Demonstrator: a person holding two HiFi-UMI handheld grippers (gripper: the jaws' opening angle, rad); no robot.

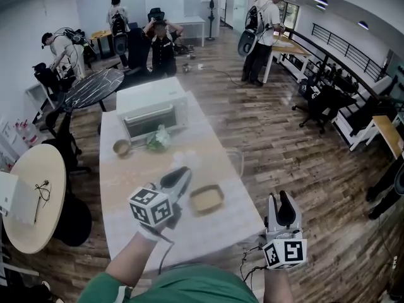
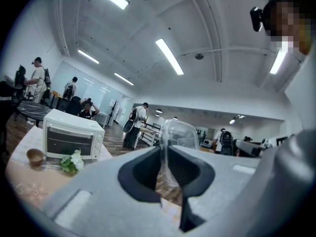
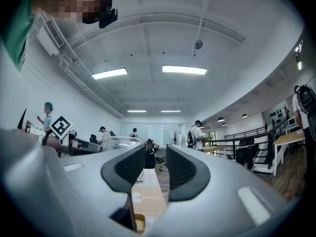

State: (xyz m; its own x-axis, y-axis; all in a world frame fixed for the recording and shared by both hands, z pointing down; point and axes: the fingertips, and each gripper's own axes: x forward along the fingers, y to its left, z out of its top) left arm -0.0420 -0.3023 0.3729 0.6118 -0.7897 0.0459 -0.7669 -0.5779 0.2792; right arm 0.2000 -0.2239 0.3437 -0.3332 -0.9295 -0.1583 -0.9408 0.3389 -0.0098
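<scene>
Closest up are the two marker cubes, black-and-white squares only, no lettering on either. Left gripper [image 1: 183, 174] is up over the near half of the table [image 1: 113, 175], and its own view shows the fingers clamped onto the thin edge of a clear plastic lid [image 2: 178, 132]. The rim is pinched flat between the pads, and the domed part stands up and away past the fingertips, so its long side runs roughly in line with the jaws. From the head view the lid is just a faint see-through outline off to the right of that gripper, held above the tabletop and not resting on anything that I can see. A brown tray [image 1: 207, 199] sits on the table just to the right of the left gripper and nearer the person than the lid, longer across than deep. The left gripper is clearly closer to it. Right gripper [image 1: 279, 202] hangs off the near right corner, well apart from the tray, its jaws spread with nothing in them, only the table's length showing through the gap. Farther up the table are a white toaster oven [image 1: 154, 115], a little bowl [image 1: 121, 147] and a sprig of white flowers [image 1: 158, 139]. As for writing, there's a faint swirly print on the table cover, but I can't read it, and no brand shows on the oven.
</scene>
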